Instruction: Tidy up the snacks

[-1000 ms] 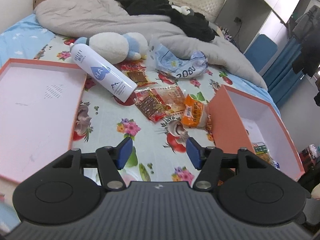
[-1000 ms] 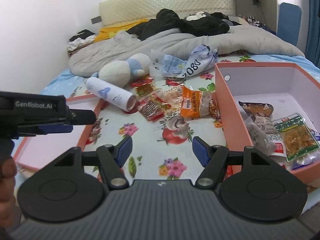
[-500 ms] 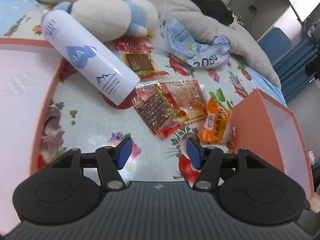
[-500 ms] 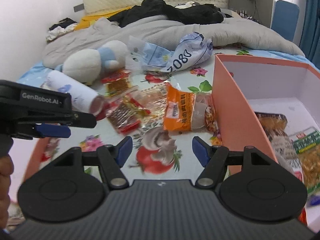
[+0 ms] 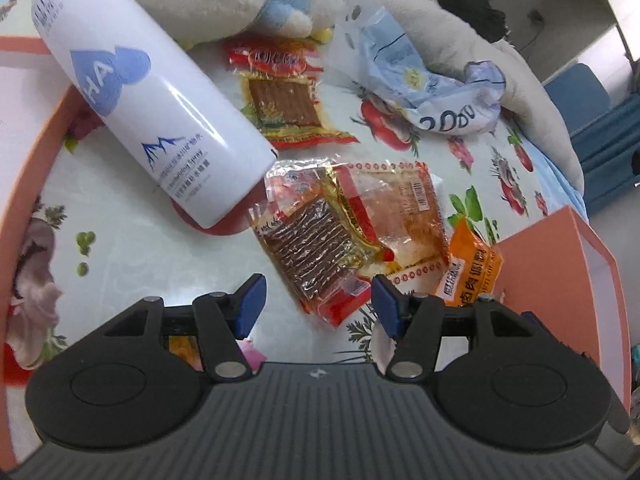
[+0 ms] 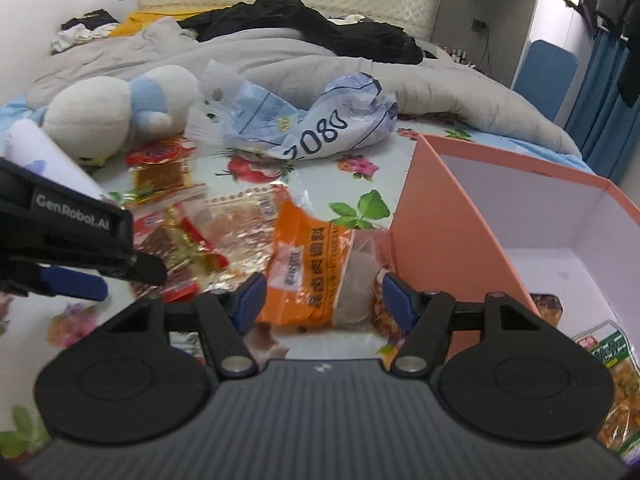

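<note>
Both grippers seen from their wrist cameras above a flower-print bedsheet [image 5: 120, 248] strewn with snacks. Compared with a second ago, each camera sits lower and closer to the packets, which now fill far more of both views.

The left gripper [image 5: 316, 306] stands open over the near corner of a red-and-gold packet [image 5: 320, 252] of dark brown strips; its jaws have just been closing slightly, and the packet's edge lies between the blue pads without being pressed. This packet overlaps a clear packet [image 5: 404, 216] with a red dotted border. A white spray bottle [image 5: 148, 108] lies tilted just beside them, its base touching the red-and-gold packet's corner.

The right gripper [image 6: 320, 296] is likewise open, jaws just narrowed a little, with the orange packet [image 6: 308, 268] between the pads, unpressed. That packet lies against the outer wall of the pink box [image 6: 440, 216], which already holds a green-labelled packet [image 6: 608, 352]. The box lid [image 5: 24, 128] lies at the left, a plush toy [image 6: 112, 108] and crumpled blue bag [image 6: 320, 128] beyond.
</note>
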`<action>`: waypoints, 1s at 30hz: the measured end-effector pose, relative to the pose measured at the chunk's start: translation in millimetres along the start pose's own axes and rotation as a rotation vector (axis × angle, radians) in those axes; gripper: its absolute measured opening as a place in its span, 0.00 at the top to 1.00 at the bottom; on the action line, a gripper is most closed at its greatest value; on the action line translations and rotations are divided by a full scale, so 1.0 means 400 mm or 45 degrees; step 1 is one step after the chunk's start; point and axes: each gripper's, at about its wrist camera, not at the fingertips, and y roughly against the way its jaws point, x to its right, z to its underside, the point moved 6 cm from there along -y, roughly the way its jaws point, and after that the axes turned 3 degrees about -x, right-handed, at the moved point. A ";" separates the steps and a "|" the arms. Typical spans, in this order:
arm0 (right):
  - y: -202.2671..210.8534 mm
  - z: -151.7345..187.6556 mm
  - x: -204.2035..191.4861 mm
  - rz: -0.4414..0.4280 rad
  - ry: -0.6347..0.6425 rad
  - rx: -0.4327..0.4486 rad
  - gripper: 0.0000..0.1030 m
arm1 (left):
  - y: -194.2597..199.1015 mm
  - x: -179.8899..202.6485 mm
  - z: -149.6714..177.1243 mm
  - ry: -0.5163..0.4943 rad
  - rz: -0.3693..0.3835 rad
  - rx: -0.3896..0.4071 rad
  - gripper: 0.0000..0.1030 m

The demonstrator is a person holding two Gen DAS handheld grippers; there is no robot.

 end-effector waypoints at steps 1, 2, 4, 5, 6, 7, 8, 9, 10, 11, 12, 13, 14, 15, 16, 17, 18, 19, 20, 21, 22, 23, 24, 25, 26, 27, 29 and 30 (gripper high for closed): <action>-0.009 0.001 -0.004 0.021 0.017 0.003 0.40 | -0.006 0.001 -0.002 0.013 0.003 0.001 0.41; -0.017 0.001 -0.008 0.035 0.032 0.003 0.40 | -0.011 0.002 -0.005 0.017 0.004 0.004 0.42; -0.034 0.002 -0.012 0.065 0.062 0.008 0.41 | -0.016 0.007 -0.009 0.011 -0.003 0.006 0.43; -0.041 0.003 -0.013 0.081 0.077 0.005 0.44 | -0.019 0.012 -0.011 0.002 -0.015 0.004 0.44; -0.050 0.004 -0.011 0.091 0.083 0.002 0.48 | -0.022 0.016 -0.012 -0.006 -0.032 0.002 0.46; -0.058 0.005 -0.010 0.093 0.084 -0.009 0.49 | -0.025 0.020 -0.014 -0.016 -0.046 0.000 0.46; -0.070 0.007 -0.009 0.081 0.078 -0.035 0.51 | -0.027 0.022 -0.014 -0.024 -0.057 0.000 0.49; -0.080 0.008 -0.007 0.063 0.065 -0.052 0.51 | -0.030 0.024 -0.015 -0.037 -0.075 0.000 0.54; -0.083 0.008 -0.008 0.063 0.066 -0.051 0.51 | -0.032 0.027 -0.016 -0.052 -0.094 0.000 0.56; -0.086 0.006 -0.009 0.065 0.070 -0.054 0.51 | -0.033 0.030 -0.017 -0.059 -0.108 0.000 0.57; -0.090 0.004 -0.009 0.061 0.070 -0.059 0.51 | -0.034 0.030 -0.016 -0.064 -0.118 -0.001 0.58; -0.093 0.003 -0.010 0.061 0.075 -0.064 0.51 | -0.034 0.031 -0.015 -0.074 -0.128 -0.002 0.59; -0.095 0.003 -0.009 0.063 0.081 -0.069 0.53 | -0.035 0.034 -0.013 -0.087 -0.143 0.000 0.60; -0.096 0.001 -0.007 0.063 0.084 -0.074 0.56 | -0.035 0.036 -0.012 -0.099 -0.158 0.002 0.64; -0.096 0.000 -0.006 0.065 0.085 -0.076 0.59 | -0.034 0.038 -0.011 -0.108 -0.167 0.004 0.65; -0.096 -0.002 -0.005 0.065 0.088 -0.076 0.65 | -0.033 0.039 -0.010 -0.114 -0.172 0.004 0.66; -0.094 -0.005 -0.006 0.066 0.094 -0.076 0.73 | -0.032 0.038 -0.008 -0.117 -0.174 0.003 0.68; -0.091 -0.007 -0.007 0.066 0.101 -0.078 0.78 | -0.031 0.038 -0.007 -0.121 -0.178 0.002 0.69; -0.089 -0.008 -0.007 0.068 0.105 -0.078 0.84 | -0.029 0.037 -0.006 -0.118 -0.179 0.000 0.72; -0.087 -0.008 -0.006 0.066 0.107 -0.081 0.87 | -0.027 0.035 -0.005 -0.112 -0.183 -0.004 0.86; -0.088 -0.006 -0.004 0.061 0.107 -0.086 0.87 | -0.026 0.031 -0.002 -0.105 -0.181 -0.011 0.88; -0.087 -0.004 -0.003 0.057 0.111 -0.088 0.88 | -0.023 0.027 0.001 -0.093 -0.172 -0.014 0.94; -0.087 0.000 -0.003 0.051 0.119 -0.093 0.88 | -0.022 0.025 0.003 -0.086 -0.168 -0.017 0.95; -0.087 0.003 -0.003 0.047 0.126 -0.096 0.88 | -0.019 0.023 0.007 -0.083 -0.170 -0.018 0.95; -0.085 0.006 -0.003 0.042 0.134 -0.100 0.88 | -0.017 0.022 0.011 -0.089 -0.180 -0.018 0.96; -0.083 0.012 -0.006 0.034 0.145 -0.107 0.89 | -0.017 0.020 0.015 -0.090 -0.187 -0.020 0.97; -0.083 0.026 -0.010 0.020 0.159 -0.126 0.89 | -0.015 0.011 0.025 -0.086 -0.189 -0.025 0.99; -0.082 0.035 -0.012 0.009 0.163 -0.138 0.90 | -0.014 0.009 0.029 -0.086 -0.187 -0.023 0.99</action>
